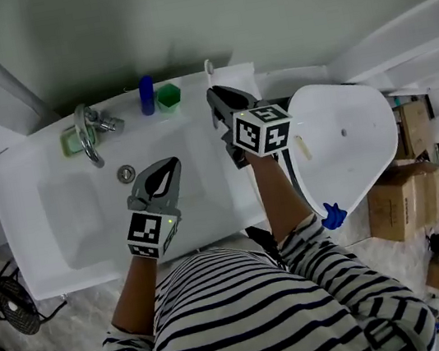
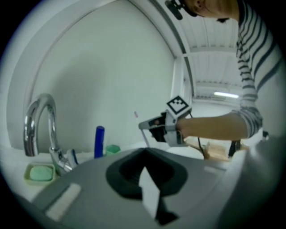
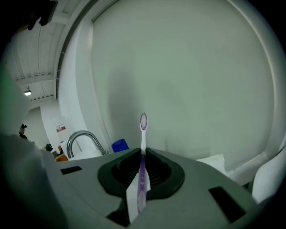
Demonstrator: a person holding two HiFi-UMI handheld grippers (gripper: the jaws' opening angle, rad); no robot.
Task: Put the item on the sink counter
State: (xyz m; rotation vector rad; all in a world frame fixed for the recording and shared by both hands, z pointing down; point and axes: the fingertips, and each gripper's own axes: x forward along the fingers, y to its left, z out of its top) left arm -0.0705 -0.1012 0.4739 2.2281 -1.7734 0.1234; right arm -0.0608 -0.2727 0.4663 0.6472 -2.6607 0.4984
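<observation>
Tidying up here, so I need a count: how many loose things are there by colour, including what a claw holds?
Blue: 1 (bottle)
Green: 2 (cup, soap)
Purple: 1 (toothbrush in the right claw)
Total: 4
</observation>
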